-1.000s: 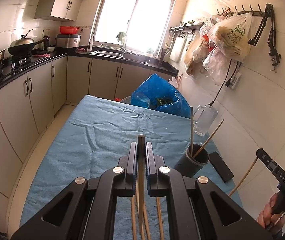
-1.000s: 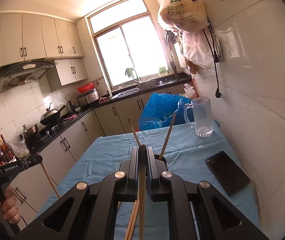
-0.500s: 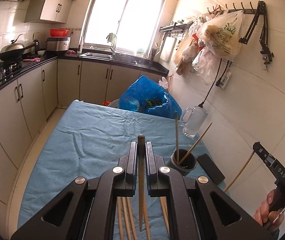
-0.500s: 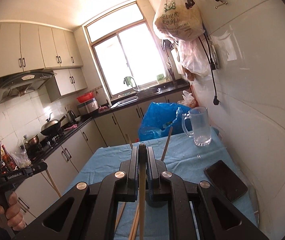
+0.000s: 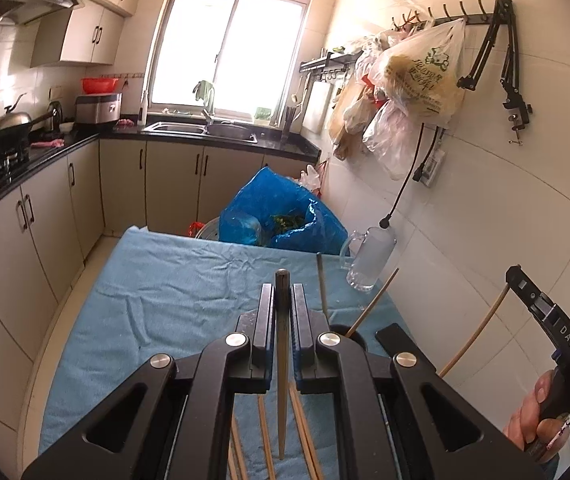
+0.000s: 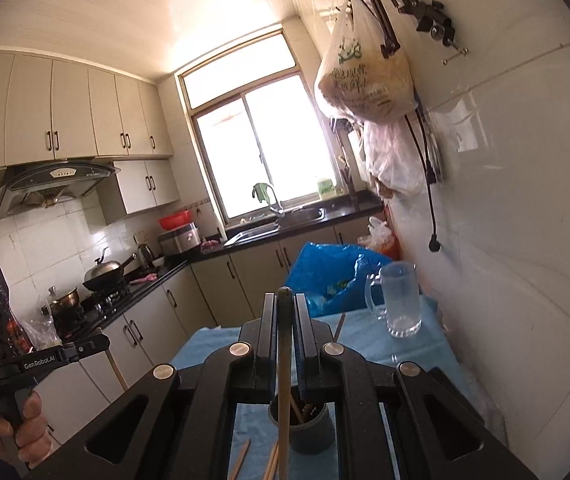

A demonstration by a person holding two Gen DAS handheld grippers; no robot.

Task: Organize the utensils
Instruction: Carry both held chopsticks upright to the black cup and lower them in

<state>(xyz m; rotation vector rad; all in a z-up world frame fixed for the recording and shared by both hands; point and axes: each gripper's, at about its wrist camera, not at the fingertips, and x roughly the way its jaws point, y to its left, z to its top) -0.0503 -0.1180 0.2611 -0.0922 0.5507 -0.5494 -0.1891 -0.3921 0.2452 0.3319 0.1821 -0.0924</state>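
Note:
My left gripper (image 5: 283, 300) is shut on a wooden chopstick (image 5: 282, 380) that hangs tip down above the blue tablecloth (image 5: 173, 300). My right gripper (image 6: 284, 312) is shut on another chopstick (image 6: 284, 392), held upright just above and beside the dark grey holder cup (image 6: 311, 426). The cup holds two chopsticks and also shows in the left wrist view (image 5: 355, 334). Several loose chopsticks (image 5: 263, 432) lie on the cloth under the left gripper. The right gripper also shows at the right of the left wrist view (image 5: 553, 320), the left gripper at the left of the right wrist view (image 6: 45, 358).
A black phone (image 5: 395, 340) lies right of the cup. A glass mug (image 6: 401, 300) stands near the wall. A blue plastic bag (image 5: 281, 216) sits beyond the far table edge. Cabinets and a stove line the left (image 5: 25, 208). Plastic bags hang on the wall (image 5: 417, 76).
Both grippers have risen and tilted upward with their chopsticks. The table and cup sit lower in both views. The right gripper's chopstick now stands over the cup.

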